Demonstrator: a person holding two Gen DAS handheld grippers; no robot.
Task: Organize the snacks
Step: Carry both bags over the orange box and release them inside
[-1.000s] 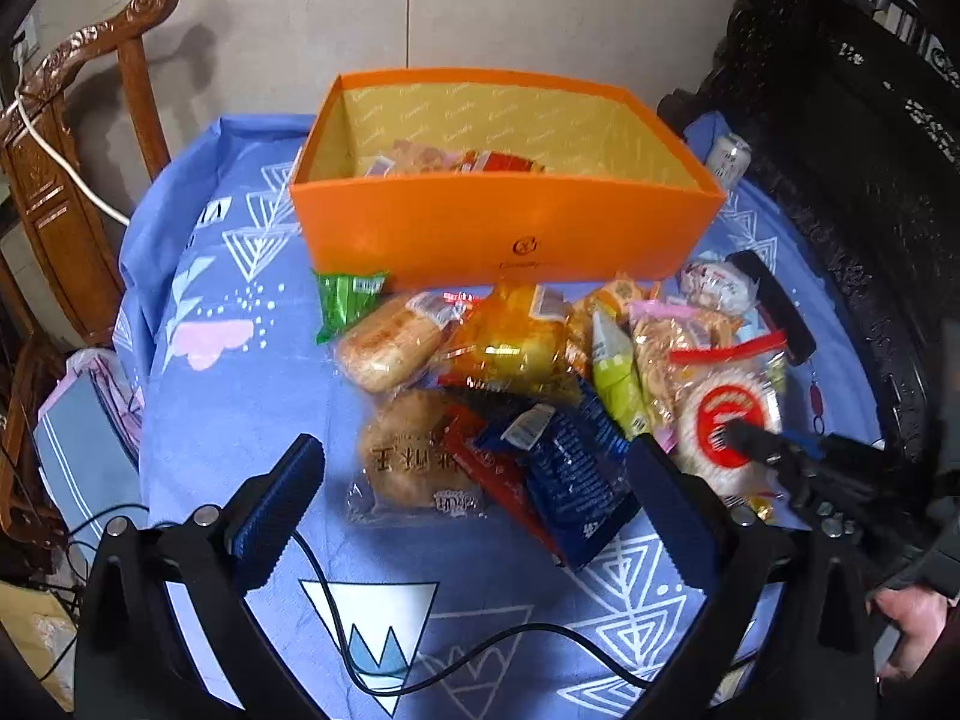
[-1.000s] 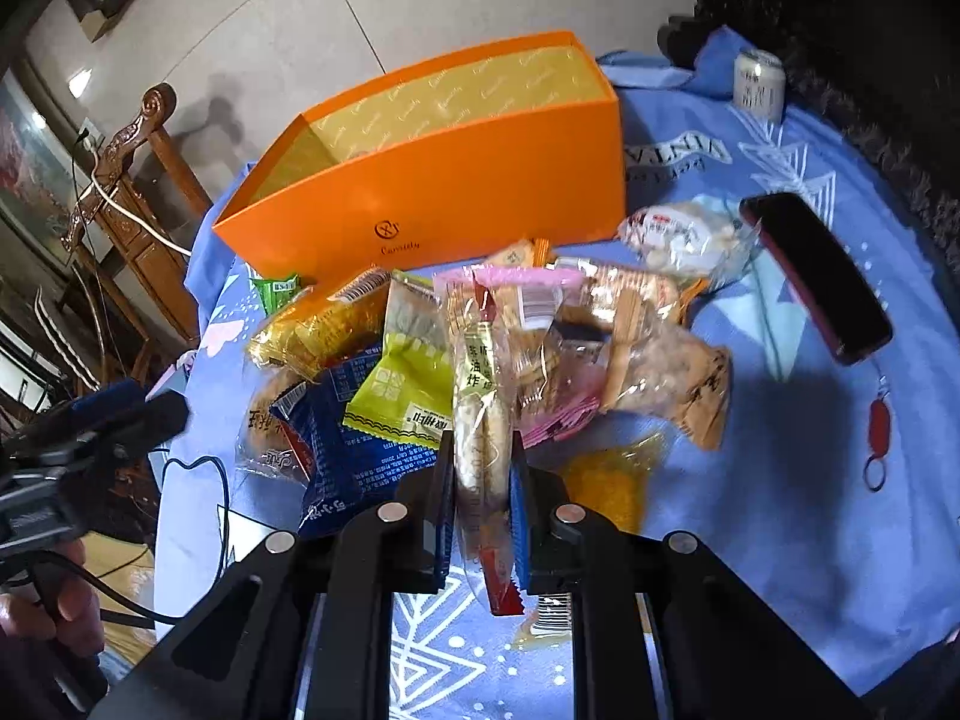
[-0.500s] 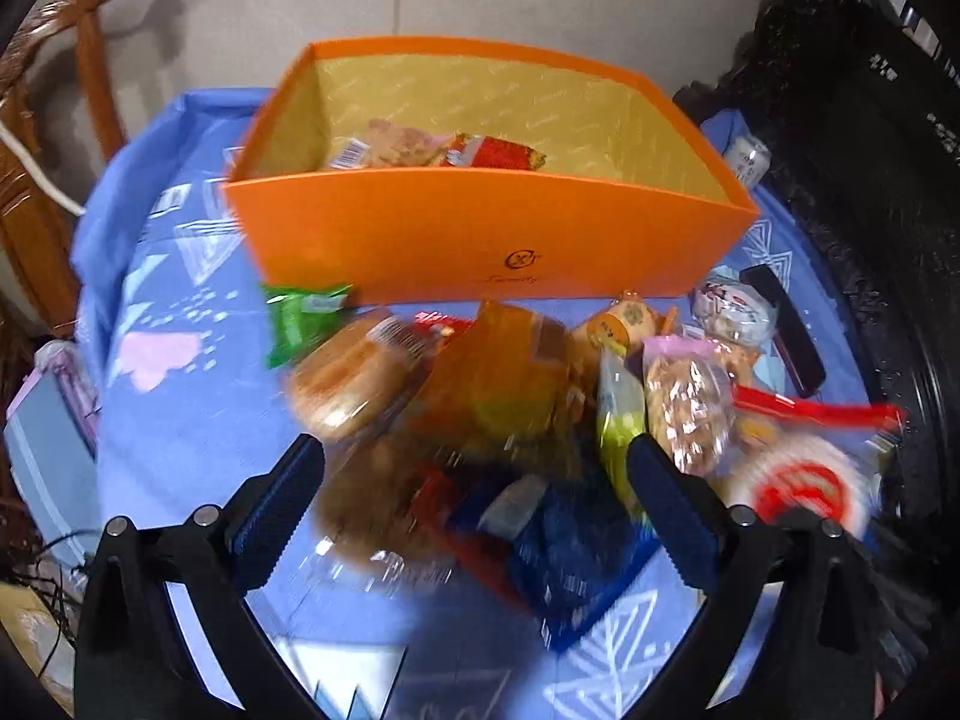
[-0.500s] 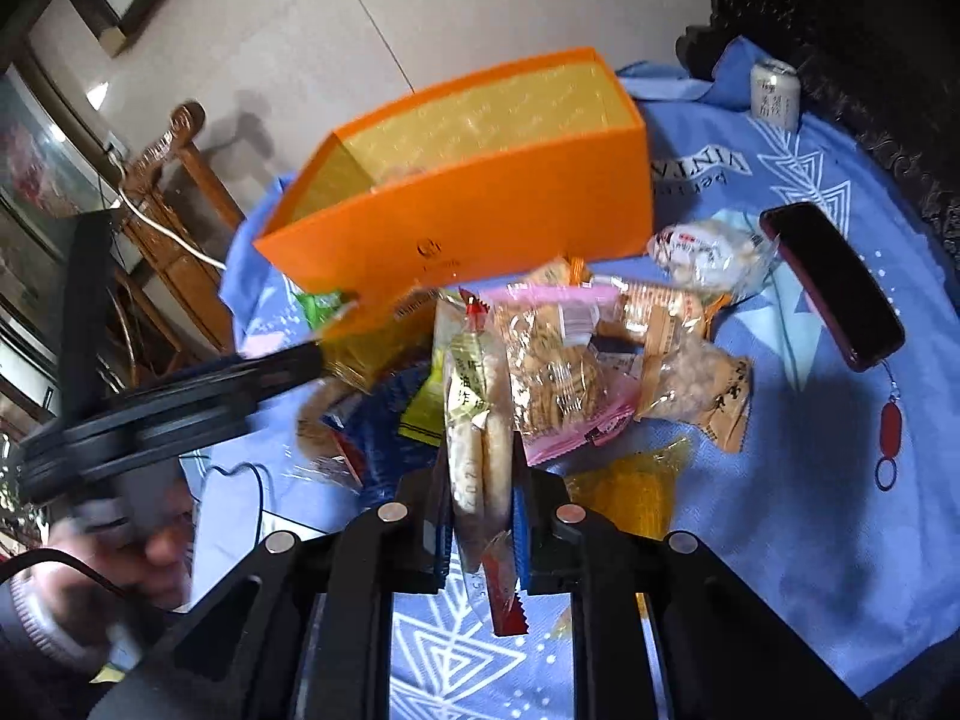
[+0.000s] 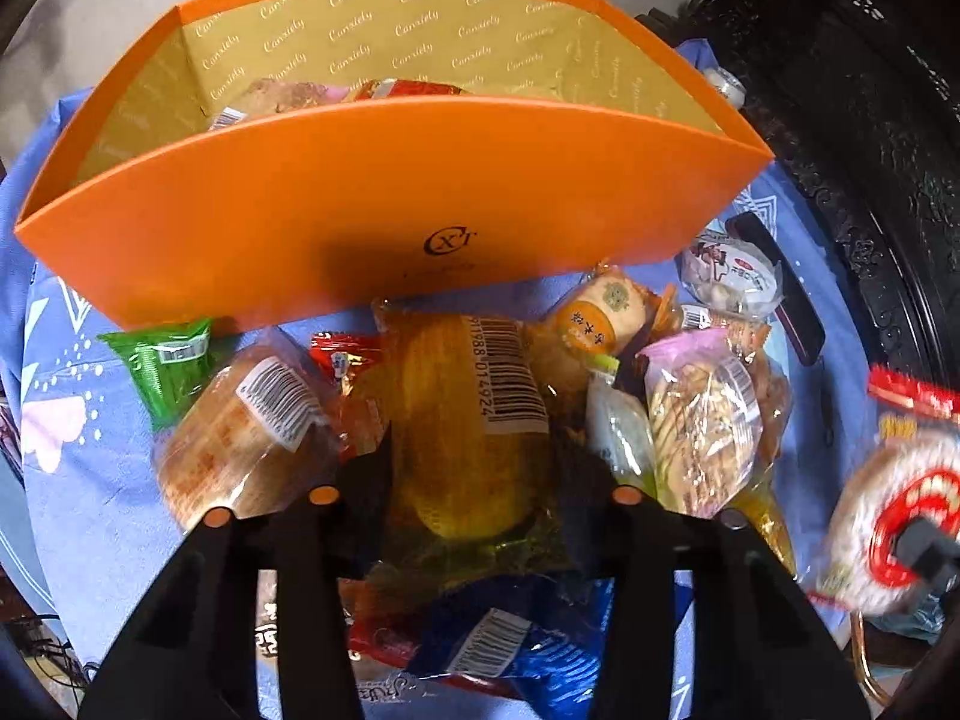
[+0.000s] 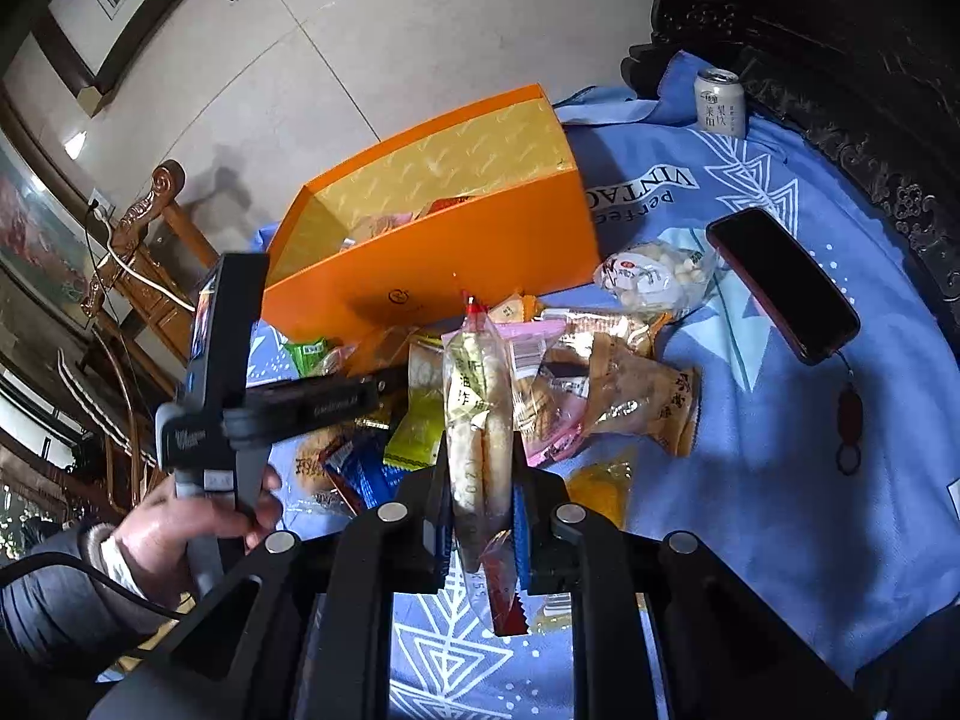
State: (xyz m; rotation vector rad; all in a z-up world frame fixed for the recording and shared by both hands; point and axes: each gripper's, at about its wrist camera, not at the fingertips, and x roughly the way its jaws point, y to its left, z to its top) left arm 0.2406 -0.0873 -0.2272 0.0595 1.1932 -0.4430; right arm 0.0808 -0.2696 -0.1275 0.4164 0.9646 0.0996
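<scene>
Yellow snack packet (image 5: 474,420) (barcode uppermost): in the snack pile just near of the orange box (image 5: 384,210), between the left gripper (image 5: 480,468) jaws, which have just been closing onto it. Right gripper (image 6: 480,498): pinching a clear packet of fried sticks (image 6: 477,420), raised over the blue cloth (image 6: 780,480).

We see a pale tiled floor (image 6: 336,60), a carved wooden chair (image 6: 138,240), and dark carved furniture (image 6: 840,30).

The right gripper (image 6: 480,516) clamps a clear rice-cracker packet (image 6: 477,420) (red-trimmed) above the snack pile (image 6: 600,378).
</scene>
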